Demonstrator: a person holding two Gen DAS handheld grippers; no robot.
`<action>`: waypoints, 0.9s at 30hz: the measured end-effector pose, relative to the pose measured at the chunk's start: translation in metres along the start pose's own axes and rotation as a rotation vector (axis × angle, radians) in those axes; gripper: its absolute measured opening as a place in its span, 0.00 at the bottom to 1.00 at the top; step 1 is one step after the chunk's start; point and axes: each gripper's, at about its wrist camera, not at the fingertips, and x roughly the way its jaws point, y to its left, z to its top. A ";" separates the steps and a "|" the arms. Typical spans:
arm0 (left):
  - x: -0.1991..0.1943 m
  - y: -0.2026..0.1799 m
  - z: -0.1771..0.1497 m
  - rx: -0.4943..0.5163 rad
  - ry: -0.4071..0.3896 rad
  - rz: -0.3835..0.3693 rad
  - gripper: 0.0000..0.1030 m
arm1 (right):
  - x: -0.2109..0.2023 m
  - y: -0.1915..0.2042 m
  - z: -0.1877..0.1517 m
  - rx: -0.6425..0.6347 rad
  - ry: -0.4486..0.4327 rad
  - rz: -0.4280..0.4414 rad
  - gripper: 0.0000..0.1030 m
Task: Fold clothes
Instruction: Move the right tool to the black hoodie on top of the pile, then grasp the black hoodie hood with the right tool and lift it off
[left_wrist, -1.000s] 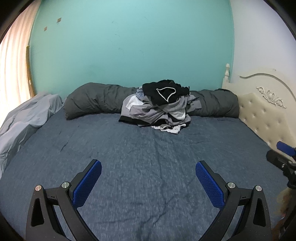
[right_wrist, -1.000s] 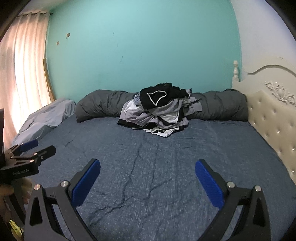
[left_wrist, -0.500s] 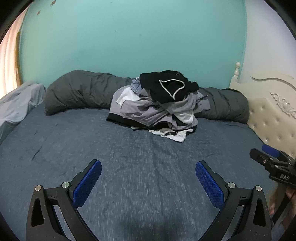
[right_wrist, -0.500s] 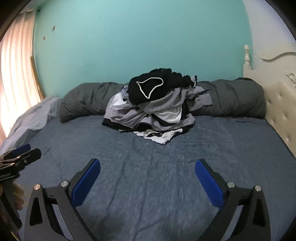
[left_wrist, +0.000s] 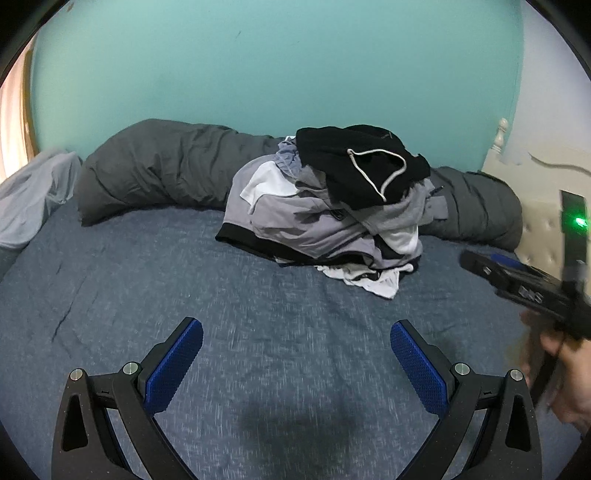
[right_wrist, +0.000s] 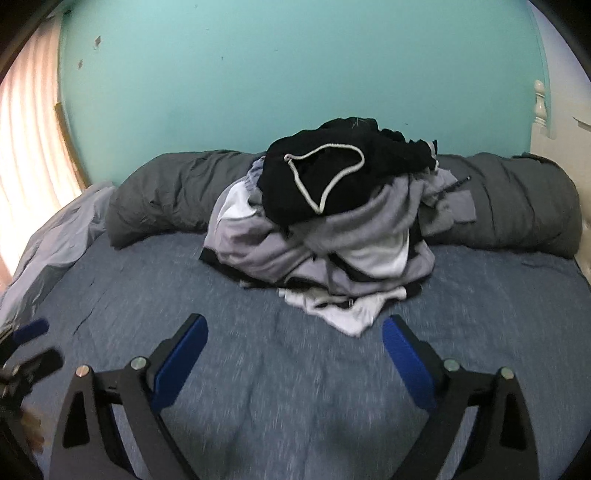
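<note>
Both grippers hang over the blue bedsheet (left_wrist: 155, 266), tilted downward toward the pile of clothes (left_wrist: 332, 206) ahead of them. Left gripper (left_wrist: 296, 343) has its jaws spread wide with only bare sheet between the blue pads (left_wrist: 173, 365). Right gripper (right_wrist: 294, 338) also stands wide, its jaws just starting to close, with nothing between them; the white edge of the pile lies just beyond its fingertips. In the left wrist view the right gripper appears at the right edge, blurred, held by a hand (left_wrist: 569, 373); white lettering on its black side cannot be read. A green light (left_wrist: 579, 222) glows above it. The pile sits at the far side of the bed against a rolled dark grey duvet (left_wrist: 159, 166) below the teal wall (left_wrist: 280, 62). It is a loose, unfolded heap: a black garment with a white drawstring (right_wrist: 325, 177) on top, grey and white pieces under it, and a crumpled white item (right_wrist: 347, 314) spilling out at the front.
</note>
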 end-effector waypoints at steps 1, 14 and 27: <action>0.003 0.004 0.003 0.000 0.005 0.003 1.00 | 0.011 0.001 0.008 0.003 0.004 -0.001 0.94; 0.056 0.077 0.037 -0.093 0.079 0.031 1.00 | 0.141 -0.009 0.068 0.089 0.067 -0.026 0.94; 0.092 0.109 0.049 -0.160 0.099 0.030 1.00 | 0.210 -0.017 0.092 0.133 0.107 -0.044 0.62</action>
